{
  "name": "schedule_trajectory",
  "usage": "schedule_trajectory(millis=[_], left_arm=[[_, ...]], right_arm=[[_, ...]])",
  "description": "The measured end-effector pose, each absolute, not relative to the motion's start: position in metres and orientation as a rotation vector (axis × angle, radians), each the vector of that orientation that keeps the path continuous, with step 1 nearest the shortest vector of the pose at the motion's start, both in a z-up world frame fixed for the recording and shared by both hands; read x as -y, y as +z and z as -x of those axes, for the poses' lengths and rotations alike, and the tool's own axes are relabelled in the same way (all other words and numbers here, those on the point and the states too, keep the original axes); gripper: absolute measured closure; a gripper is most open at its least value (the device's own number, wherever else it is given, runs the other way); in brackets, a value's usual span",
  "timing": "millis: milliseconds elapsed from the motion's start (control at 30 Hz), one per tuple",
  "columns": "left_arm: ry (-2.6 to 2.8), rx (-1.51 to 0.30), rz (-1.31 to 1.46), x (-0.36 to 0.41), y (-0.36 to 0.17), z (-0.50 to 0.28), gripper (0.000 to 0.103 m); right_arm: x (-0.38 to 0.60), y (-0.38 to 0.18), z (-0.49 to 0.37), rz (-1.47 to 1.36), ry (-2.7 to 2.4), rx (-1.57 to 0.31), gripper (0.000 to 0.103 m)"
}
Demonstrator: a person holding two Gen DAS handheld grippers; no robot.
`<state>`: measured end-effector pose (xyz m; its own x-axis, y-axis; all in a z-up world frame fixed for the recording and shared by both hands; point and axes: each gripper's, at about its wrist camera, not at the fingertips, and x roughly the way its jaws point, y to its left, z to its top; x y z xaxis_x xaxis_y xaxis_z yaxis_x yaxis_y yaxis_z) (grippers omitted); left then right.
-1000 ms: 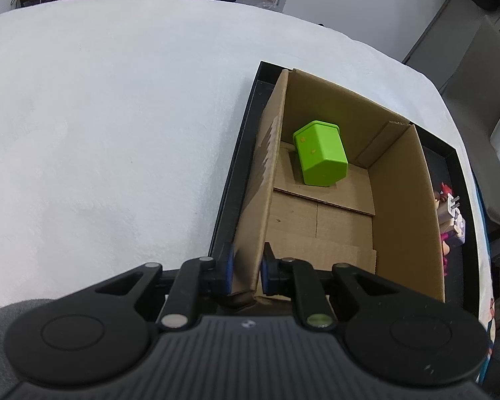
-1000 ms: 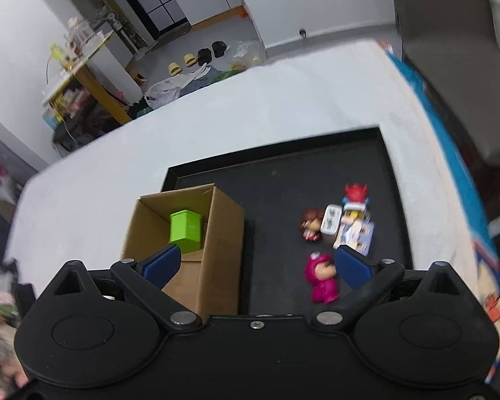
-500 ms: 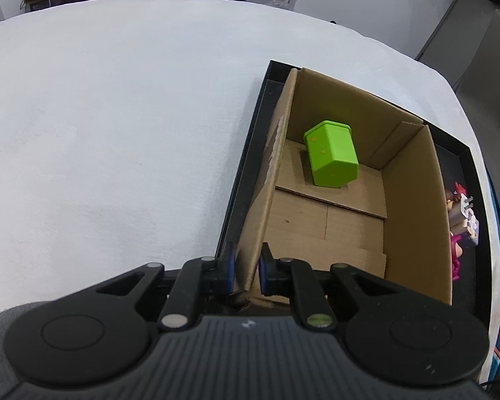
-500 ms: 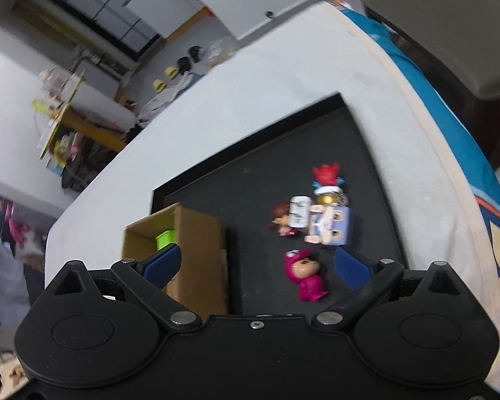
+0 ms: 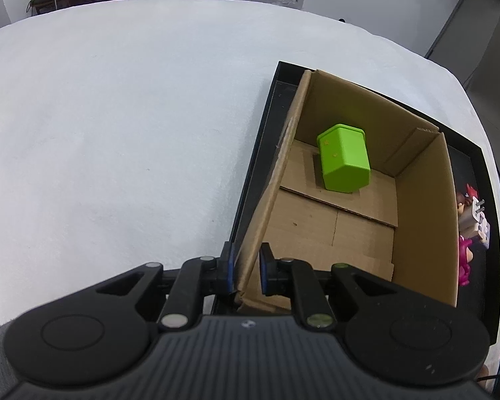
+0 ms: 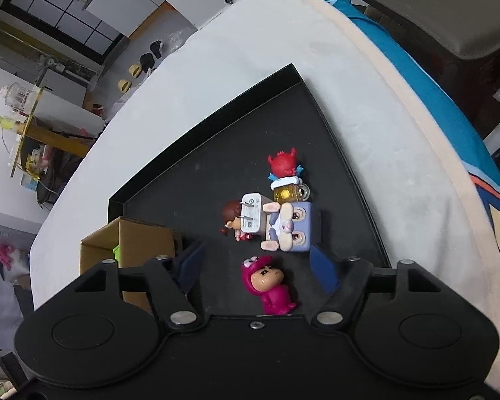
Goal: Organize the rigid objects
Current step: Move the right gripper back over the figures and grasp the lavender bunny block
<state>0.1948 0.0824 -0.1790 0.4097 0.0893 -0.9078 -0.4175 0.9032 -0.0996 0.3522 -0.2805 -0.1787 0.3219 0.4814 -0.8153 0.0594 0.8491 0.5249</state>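
Note:
A cardboard box [image 5: 420, 220] stands in a black tray [image 5: 266, 113] with a green block [image 5: 345, 158] lying inside it. My left gripper [image 5: 246, 268] is shut on the box's near left wall. In the right wrist view, my right gripper [image 6: 256, 266] is open above the tray [image 6: 190, 180], with a pink figure [image 6: 270, 285] between its fingers. Beyond it lie a white charger [image 6: 251, 213], a brown-haired figure [image 6: 231, 216], a purple cube figure [image 6: 293, 226], a yellow mug toy [image 6: 288, 193] and a red figure [image 6: 283, 163]. The box [image 6: 133, 243] shows at left.
The tray sits on a white cloth-covered table [image 5: 116, 133]. A blue printed cloth [image 6: 450, 126] hangs at the table's right edge, next to a grey chair [image 6: 450, 10]. Shelves and shoes lie on the floor beyond the table.
My right gripper has swung right and come down closer over the toys; the pink figure now lies between its fingers. My left gripper keeps its hold on the box wall.

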Motion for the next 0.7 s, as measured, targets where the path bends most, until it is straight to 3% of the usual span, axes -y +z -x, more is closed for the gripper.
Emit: schedule_trajectory(millis=[200,400,700], left_arm=[[0.331,-1.111,0.329,-0.084,-0.179,-0.197,0.089],[0.329,-1.110,0.323,-0.084,-0.180,-0.196,0.089],[0.329,-1.107,0.322,-0.084,-0.180,-0.195,0.089]], right_arm=[[0.272,-0.191,-0.363,-0.472,0.228,-1.248,0.051],[0.271,-0.209,-0.375,-0.447,0.165,-1.280,0.059],[0.251,-0.227,-0.380,-0.369,0.157,-1.281,0.057]])
